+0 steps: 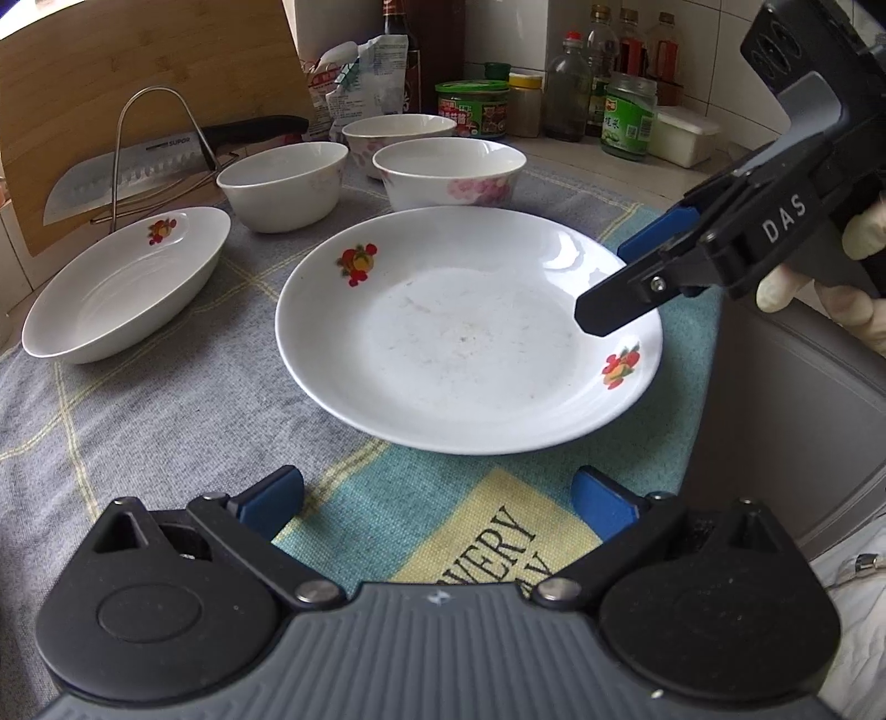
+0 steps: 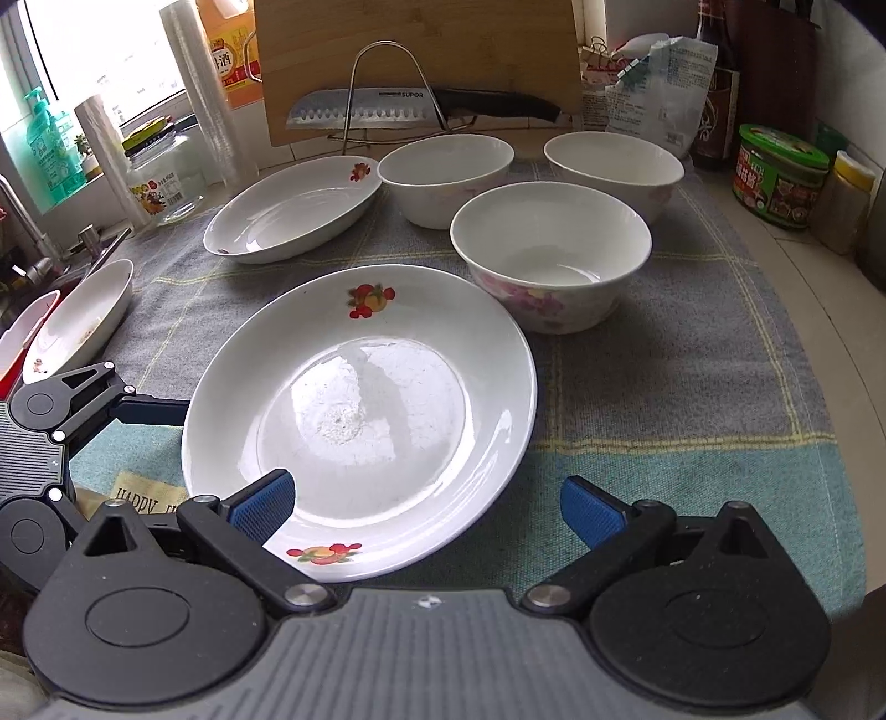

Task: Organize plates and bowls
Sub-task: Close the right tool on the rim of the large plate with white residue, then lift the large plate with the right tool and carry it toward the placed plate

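Round plate (image 1: 468, 327) sits mid-cloth (image 1: 166, 421) on the surface, straight ahead at 12 of the left gripper (image 1: 437, 501), fingers apart, holding nothing. Right gripper (image 2: 426, 507) fingers apart too, left finger over the plate's near rim, the other off it; contact unclear. Three bowls (image 2: 551, 255) crowd behind the plate at 12 to 1. Oval dish (image 2: 293, 207) at 11. Knife (image 2: 410, 108) on rack, cutting board (image 2: 421, 39) behind. Jars (image 2: 781, 174) at 2.
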